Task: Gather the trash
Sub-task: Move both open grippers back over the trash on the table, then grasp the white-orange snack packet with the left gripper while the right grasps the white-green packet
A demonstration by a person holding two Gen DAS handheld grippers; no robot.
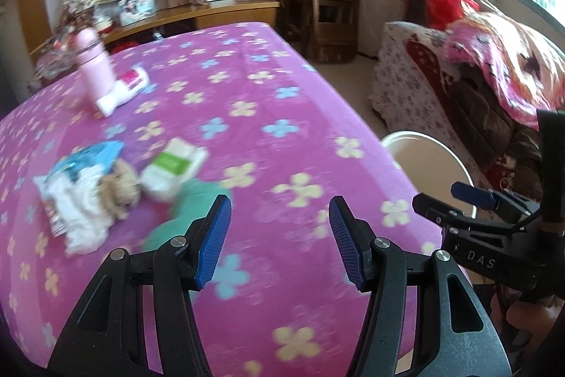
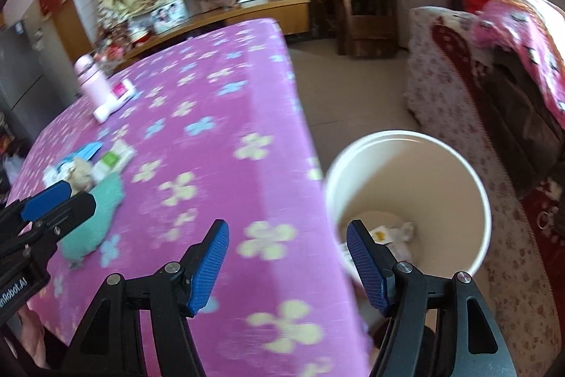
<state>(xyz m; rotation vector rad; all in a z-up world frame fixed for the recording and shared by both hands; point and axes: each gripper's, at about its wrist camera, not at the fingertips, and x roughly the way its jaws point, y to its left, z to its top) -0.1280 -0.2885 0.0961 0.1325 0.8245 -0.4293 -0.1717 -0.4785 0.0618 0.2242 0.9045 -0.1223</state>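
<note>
Beside the table (image 2: 268, 87), a white bin (image 2: 476, 196) stood on the floor, wrappers already in its bottom, placed to catch trash. Left gripper (image 1: 280, 235) and right gripper (image 2: 287, 257) hung released, grasping nothing; remaining litter (image 1: 81, 200) lay clustered on the cloth.
</note>
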